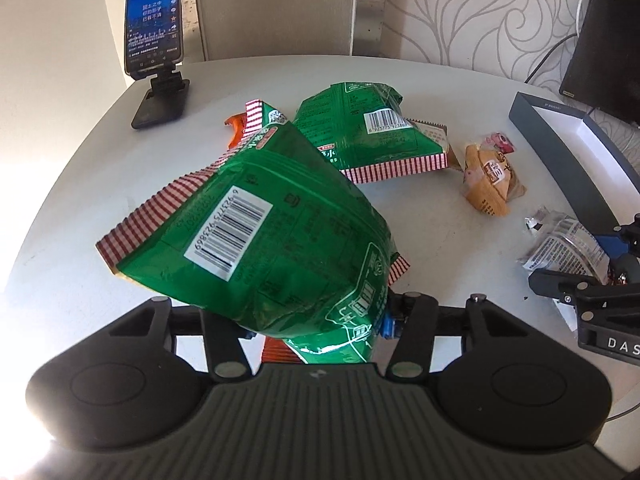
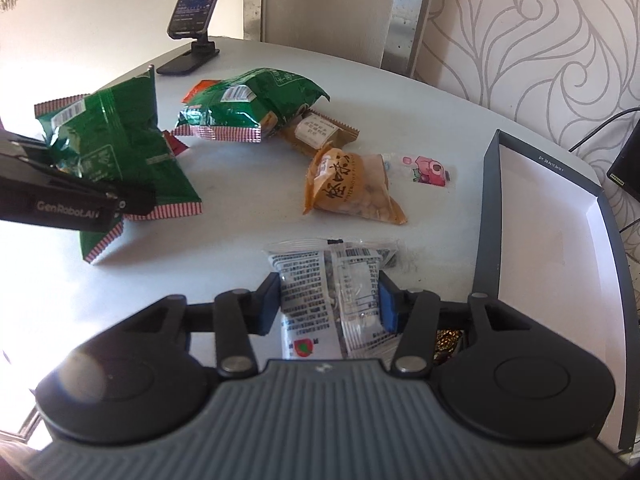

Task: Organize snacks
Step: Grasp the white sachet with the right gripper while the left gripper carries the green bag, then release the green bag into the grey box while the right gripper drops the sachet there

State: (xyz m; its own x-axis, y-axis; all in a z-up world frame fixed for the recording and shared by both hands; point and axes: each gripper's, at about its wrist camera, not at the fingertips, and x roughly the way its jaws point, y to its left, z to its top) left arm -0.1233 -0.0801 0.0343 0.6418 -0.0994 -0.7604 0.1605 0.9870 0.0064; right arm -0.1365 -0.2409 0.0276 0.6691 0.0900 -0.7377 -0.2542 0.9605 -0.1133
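A green snack bag with red-checked edges hangs tilted above the white table, and my left gripper is shut on its lower end. In the right wrist view two clear packets with printed labels sit between the blue pads. My right gripper is shut on them, low over the table beside the box. A second green bag lies further back on the table.
A yellow-brown nut packet, a brown wrapped snack and a small pink packet lie mid-table. An open grey box with a white inside stands at the right. A phone on a stand is at the back left.
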